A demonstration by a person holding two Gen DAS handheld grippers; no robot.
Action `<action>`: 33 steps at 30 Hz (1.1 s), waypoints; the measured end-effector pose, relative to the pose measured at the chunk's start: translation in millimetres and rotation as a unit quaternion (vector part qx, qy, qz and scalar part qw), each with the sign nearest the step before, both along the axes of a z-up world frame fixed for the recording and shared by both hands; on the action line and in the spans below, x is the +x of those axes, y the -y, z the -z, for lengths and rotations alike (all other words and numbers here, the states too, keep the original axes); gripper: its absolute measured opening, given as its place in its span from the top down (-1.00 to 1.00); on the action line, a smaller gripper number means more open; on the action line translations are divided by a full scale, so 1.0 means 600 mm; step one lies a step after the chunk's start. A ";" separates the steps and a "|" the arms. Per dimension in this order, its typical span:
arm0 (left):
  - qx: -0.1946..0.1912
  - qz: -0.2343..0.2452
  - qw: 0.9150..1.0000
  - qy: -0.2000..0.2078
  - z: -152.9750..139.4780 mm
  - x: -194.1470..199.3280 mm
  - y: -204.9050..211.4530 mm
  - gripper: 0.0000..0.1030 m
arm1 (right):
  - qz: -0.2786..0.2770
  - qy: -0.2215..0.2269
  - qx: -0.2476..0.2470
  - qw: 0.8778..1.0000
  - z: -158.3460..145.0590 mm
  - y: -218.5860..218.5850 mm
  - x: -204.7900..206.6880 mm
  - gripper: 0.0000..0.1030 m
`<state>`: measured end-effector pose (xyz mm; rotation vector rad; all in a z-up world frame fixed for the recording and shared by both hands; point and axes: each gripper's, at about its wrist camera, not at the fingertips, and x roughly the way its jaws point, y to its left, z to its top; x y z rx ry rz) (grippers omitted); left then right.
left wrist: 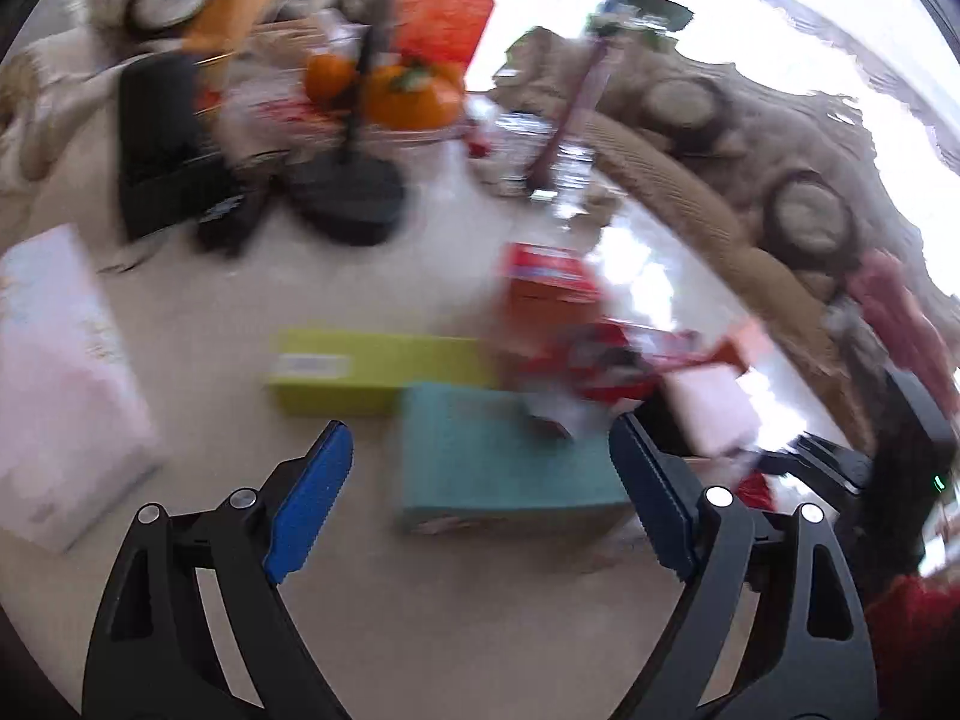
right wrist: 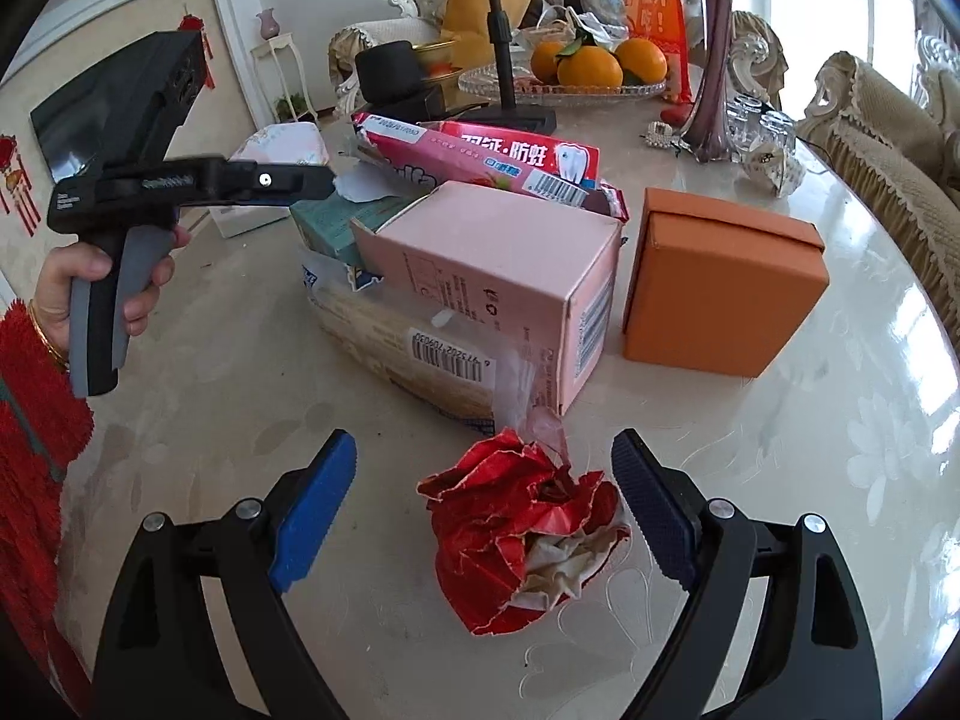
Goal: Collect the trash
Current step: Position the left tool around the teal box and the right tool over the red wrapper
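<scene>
Right gripper [right wrist: 483, 501] hangs with jaws spread wide, gripping nothing; the crumpled red wrapper [right wrist: 525, 531] lies on the marble table [right wrist: 810, 450] between its fingers, touching neither. Just behind the wrapper: pink carton [right wrist: 498, 276], with the toothpaste box [right wrist: 480, 159] behind it and the orange box [right wrist: 726, 282] beside it. Left gripper [left wrist: 480, 468] is also spread, empty, over the teal box [left wrist: 498, 456] (view blurred).
</scene>
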<state>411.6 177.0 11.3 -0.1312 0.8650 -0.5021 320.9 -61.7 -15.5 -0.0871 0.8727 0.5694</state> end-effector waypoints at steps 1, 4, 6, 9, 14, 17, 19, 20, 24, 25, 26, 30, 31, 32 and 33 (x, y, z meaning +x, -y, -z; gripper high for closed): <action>0.011 0.011 1.000 0.002 0.001 -0.002 0.014 -0.66 | 0.003 -0.002 0.003 1.000 0.000 0.003 0.002 -0.61; 0.053 0.031 0.998 -0.007 0.013 -0.001 0.047 -0.66 | 0.009 -0.006 0.008 1.000 0.002 0.007 0.004 -0.61; 0.058 0.035 0.998 -0.018 0.015 0.001 0.062 -0.69 | 0.011 -0.005 0.010 1.000 0.001 0.009 0.003 -0.61; 0.099 0.013 0.995 -0.009 0.006 -0.006 0.083 -0.69 | 0.013 -0.003 0.011 1.000 0.000 0.009 0.003 -0.61; 0.171 -0.017 0.985 0.002 0.002 -0.010 0.120 -0.69 | 0.010 0.003 0.005 1.000 -0.001 0.005 0.001 -0.61; 0.174 -0.033 0.984 -0.004 0.002 -0.006 0.118 -0.70 | 0.010 0.005 -0.008 1.000 0.001 -0.001 -0.001 -0.61; 0.167 -0.047 0.985 -0.015 0.004 -0.001 0.116 -0.70 | 0.002 0.009 -0.023 1.000 0.002 -0.010 -0.003 -0.61; 0.168 -0.049 0.984 -0.016 0.003 -0.003 0.117 -0.70 | 0.001 0.014 -0.029 0.999 0.001 -0.012 -0.006 -0.61; 0.164 -0.040 0.985 -0.036 0.000 -0.005 0.125 -0.70 | 0.000 0.026 -0.025 0.999 -0.005 -0.008 -0.010 -0.61; 0.173 -0.032 0.984 -0.040 0.004 -0.012 0.126 -0.70 | 0.006 0.023 -0.020 1.000 -0.004 -0.003 -0.009 -0.61; 0.183 -0.025 0.982 -0.047 0.011 -0.018 0.127 -0.70 | 0.011 0.018 -0.016 1.000 -0.003 0.002 -0.006 -0.61; 0.187 -0.012 0.981 -0.055 0.040 -0.057 0.108 -0.70 | 0.020 0.000 -0.001 1.000 0.002 0.018 0.000 -0.61; 0.176 -0.029 0.982 -0.057 0.037 -0.061 0.095 -0.70 | 0.019 0.000 0.002 1.000 0.001 0.018 0.000 -0.61; 0.162 -0.044 0.984 -0.051 0.031 -0.062 0.085 -0.70 | 0.019 0.002 0.000 1.000 0.000 0.017 -0.001 -0.61; 0.150 -0.054 0.986 -0.043 0.026 -0.063 0.080 -0.70 | 0.018 0.004 -0.003 1.000 0.000 0.015 -0.002 -0.61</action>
